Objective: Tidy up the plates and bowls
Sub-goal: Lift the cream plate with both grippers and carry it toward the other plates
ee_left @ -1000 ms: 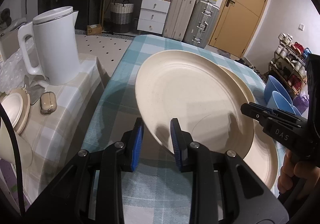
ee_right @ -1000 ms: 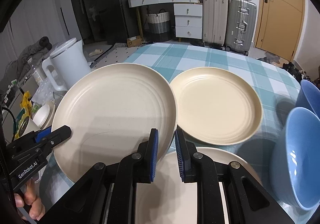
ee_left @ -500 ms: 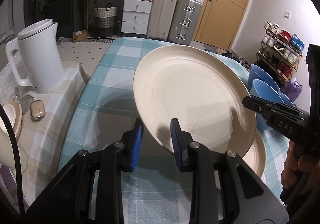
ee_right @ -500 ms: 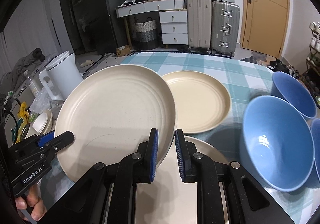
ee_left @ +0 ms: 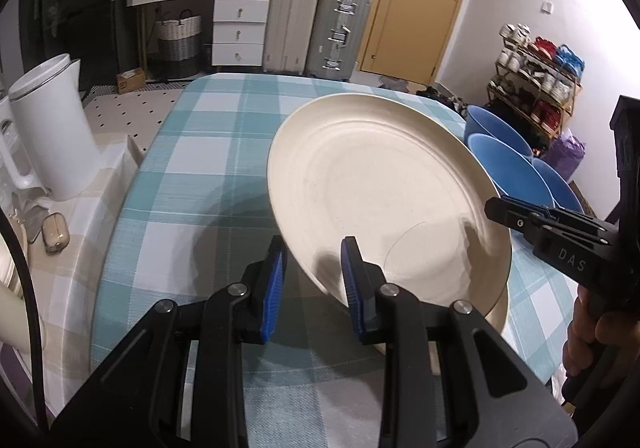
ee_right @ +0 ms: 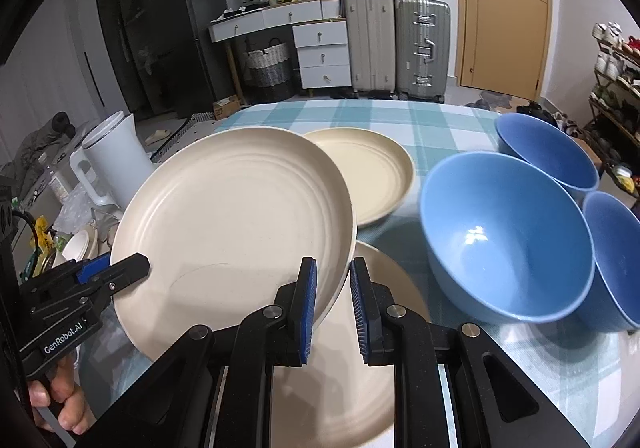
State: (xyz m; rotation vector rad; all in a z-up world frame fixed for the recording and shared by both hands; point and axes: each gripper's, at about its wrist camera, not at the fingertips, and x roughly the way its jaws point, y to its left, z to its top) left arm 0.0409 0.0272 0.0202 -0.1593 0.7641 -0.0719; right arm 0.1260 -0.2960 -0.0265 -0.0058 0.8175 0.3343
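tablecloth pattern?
Teal-and-white check tablecloth; clearest in the left wrist view.

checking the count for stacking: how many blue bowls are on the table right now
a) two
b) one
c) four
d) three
d: the right wrist view shows three blue bowls on the checked tablecloth, a near one, one behind it and a third at the right edge.
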